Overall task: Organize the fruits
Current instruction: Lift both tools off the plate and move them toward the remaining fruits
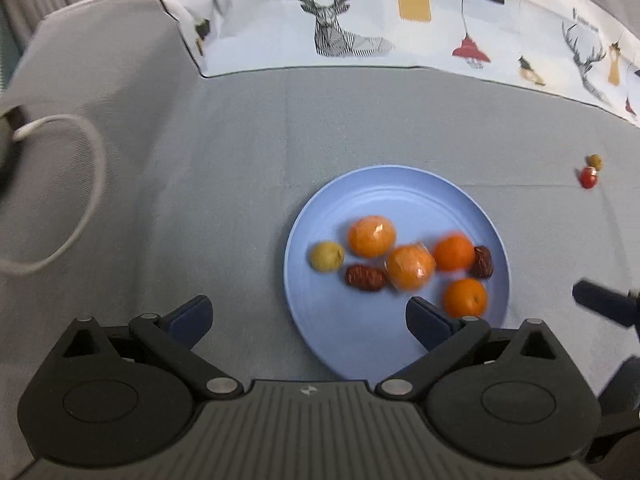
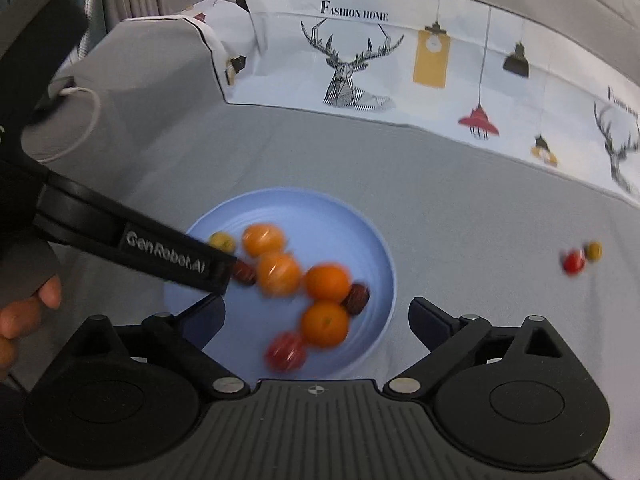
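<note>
Grey sofa [image 1: 240, 140] bears the fruit plate [image 1: 320, 208] (blurred); both tools [image 1: 308, 320] [image 2: 316, 320] wide.

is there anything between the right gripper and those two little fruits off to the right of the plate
Nothing visible. Only bare grey cloth lies between the open right gripper and the red fruit with the yellow fruit beside it; the plate sits left of that path.

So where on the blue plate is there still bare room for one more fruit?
The blue plate is bare along its far half, behind the oranges, and along its near rim. The middle band, oranges and dates touching, is crowded. The left gripper stands open.
</note>
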Tool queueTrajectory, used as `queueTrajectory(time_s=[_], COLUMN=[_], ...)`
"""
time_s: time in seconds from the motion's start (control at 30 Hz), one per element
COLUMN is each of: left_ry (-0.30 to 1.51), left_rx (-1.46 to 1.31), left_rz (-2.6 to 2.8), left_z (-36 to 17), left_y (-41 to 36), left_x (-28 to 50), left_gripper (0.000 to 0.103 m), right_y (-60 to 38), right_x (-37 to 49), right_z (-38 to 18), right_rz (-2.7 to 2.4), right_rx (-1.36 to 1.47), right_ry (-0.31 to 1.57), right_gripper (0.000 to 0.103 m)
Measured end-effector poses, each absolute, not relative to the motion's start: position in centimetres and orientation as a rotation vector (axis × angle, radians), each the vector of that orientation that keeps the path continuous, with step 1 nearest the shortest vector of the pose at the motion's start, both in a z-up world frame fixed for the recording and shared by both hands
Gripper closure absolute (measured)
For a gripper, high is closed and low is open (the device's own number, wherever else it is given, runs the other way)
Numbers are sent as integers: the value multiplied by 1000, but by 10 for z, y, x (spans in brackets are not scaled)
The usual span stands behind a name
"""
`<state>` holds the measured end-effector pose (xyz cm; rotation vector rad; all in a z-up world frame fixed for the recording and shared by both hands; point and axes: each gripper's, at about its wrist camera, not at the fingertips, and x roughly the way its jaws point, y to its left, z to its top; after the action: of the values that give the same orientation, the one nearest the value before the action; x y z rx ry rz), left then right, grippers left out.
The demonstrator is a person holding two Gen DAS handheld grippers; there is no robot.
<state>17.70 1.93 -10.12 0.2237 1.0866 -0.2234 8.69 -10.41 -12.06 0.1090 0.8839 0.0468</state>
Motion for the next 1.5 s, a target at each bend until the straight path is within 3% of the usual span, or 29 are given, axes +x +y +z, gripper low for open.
queueTrajectory(time_s=[0.27,0.7,1.5], left_ry=[1054,934,842], left_rx=[246,273,250], left_rz=[-211,-171,-183], left_z=[-61,-26,14], left_y=[46,69,75], left_x=[99,-4,-52], left_gripper=[0,0,0], right_y=[-88,-72,-70], right_x=[11,-80,-139], right_z=[-88,-42,-4], right_rz=[37,-38,-49], right_rx=[205,178,188], right_ry=[898,720,534], right_gripper=[1,1,1])
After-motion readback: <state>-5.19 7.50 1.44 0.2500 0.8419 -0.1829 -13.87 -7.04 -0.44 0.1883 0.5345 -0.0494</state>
